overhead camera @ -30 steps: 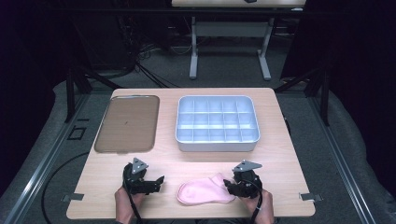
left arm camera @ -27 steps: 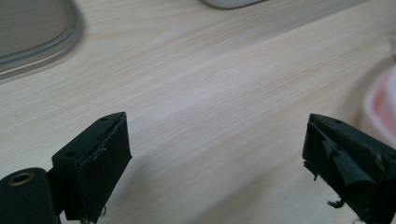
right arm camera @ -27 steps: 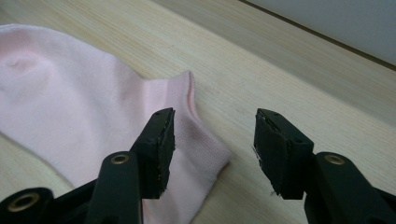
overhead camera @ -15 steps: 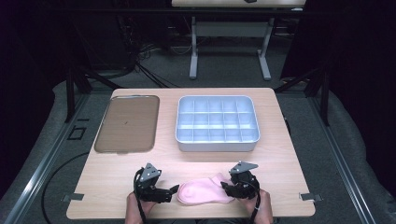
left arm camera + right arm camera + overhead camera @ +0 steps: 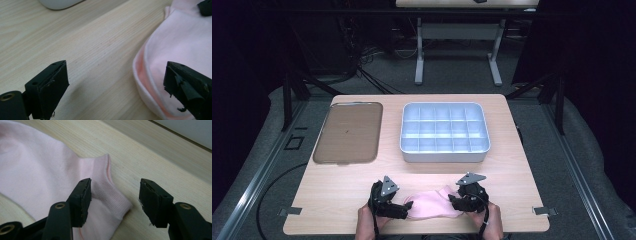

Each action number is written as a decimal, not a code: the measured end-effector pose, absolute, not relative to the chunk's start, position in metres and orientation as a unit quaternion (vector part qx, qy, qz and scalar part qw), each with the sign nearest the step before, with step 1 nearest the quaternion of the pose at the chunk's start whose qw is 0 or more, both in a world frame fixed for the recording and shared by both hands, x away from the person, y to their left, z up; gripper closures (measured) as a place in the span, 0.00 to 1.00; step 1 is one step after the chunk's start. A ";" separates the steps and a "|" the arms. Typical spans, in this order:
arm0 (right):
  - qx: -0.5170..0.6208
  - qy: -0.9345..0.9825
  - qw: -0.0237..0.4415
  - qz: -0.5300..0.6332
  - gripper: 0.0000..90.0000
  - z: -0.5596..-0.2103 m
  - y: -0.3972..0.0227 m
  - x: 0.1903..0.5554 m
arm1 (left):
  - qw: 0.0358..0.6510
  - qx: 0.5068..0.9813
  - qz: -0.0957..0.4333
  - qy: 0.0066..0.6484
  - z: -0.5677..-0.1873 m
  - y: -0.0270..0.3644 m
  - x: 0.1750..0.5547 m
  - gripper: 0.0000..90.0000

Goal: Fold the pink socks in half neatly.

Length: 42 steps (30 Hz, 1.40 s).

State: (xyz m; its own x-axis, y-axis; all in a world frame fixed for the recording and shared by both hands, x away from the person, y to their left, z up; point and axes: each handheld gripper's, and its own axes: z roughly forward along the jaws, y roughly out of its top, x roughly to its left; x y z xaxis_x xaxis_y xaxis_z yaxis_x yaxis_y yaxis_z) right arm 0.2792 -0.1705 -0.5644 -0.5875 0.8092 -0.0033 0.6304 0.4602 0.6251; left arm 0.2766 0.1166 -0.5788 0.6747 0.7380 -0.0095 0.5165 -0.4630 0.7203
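Pink sock [image 5: 432,204] flat on surface [image 5: 337,195] near front edge, long axis left-right, cuff toward right gripper [image 5: 455,202]. Left gripper [image 5: 408,208] at toe end. Both grippers' fingers released, straddling sock ends.

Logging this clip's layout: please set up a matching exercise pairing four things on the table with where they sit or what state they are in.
Things:
1. flat brown rectangular tray
2. pale blue plastic compartment box
3. pale pink fabric sock
4. left gripper

Places or states:
A. near edge, between the two grippers
B. far left of the table
C. open, one of its fingers over pink fabric
D. far centre-right, every compartment bare

Pairs: 1-B, 2-D, 3-A, 4-C
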 end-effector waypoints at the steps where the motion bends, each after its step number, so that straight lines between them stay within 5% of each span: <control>1: 0.428 0.842 0.154 0.291 0.47 -0.565 -0.170 0.279 | 0.353 0.842 0.156 0.376 -0.580 0.116 0.277 0.06; 16: 0.472 0.818 0.162 0.287 0.46 -0.570 -0.176 0.279 | 0.340 0.846 0.174 0.373 -0.586 0.117 0.278 0.07; 29: 0.479 0.801 0.147 0.326 0.40 -0.567 -0.183 0.279 | 0.391 0.822 0.168 0.379 -0.577 0.126 0.271 0.12; 42: 0.500 0.789 0.097 0.343 0.50 -0.565 -0.200 0.274 | 0.392 0.828 0.117 0.385 -0.579 0.128 0.265 0.27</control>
State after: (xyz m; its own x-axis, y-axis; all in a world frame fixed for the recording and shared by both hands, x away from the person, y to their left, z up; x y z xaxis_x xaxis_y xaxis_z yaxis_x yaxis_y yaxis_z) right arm 0.2742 -0.1995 -0.5647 -0.4806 0.8561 0.1898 0.7229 0.2643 0.6384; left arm 0.2650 0.1284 -0.5786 0.6768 0.7282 -0.1075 0.5450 -0.3976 0.7382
